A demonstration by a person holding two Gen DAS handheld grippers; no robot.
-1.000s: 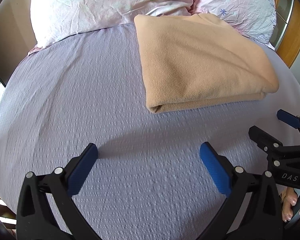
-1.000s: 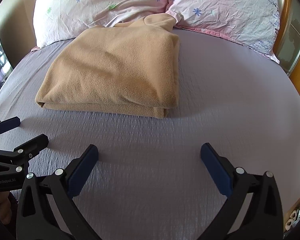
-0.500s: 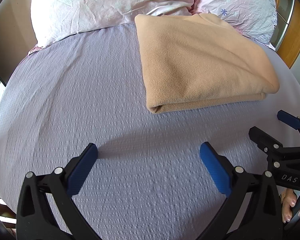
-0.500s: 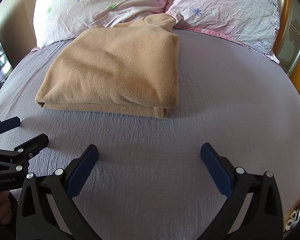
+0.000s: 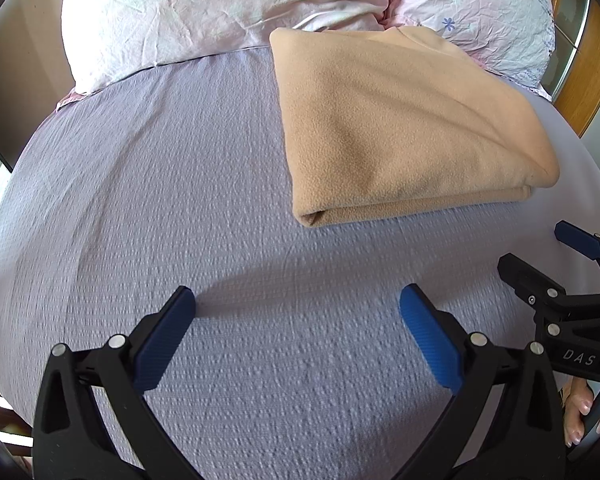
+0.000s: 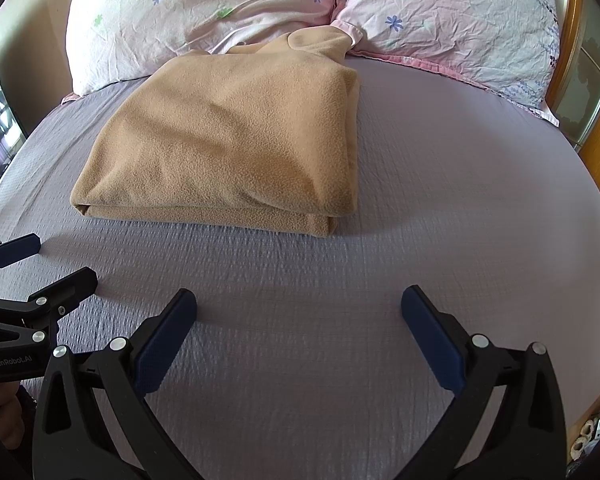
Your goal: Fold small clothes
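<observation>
One tan fleece garment [image 6: 228, 140], possibly a sweater, folded into a soft rectangle on my textured lilac bedsheet [image 5: 160, 200], two crinkled floral pillows [image 6: 204, 12], both my tongs, left [image 5: 298, 326] and right [image 6: 300, 326], spread apart, holding nothing.

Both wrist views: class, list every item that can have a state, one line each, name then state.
tan fleece garment: folded, lying on the bed sheet, far edge against the pillows
left hand-held gripper: open, empty, over the sheet
right hand-held gripper: open, empty, over the sheet
</observation>
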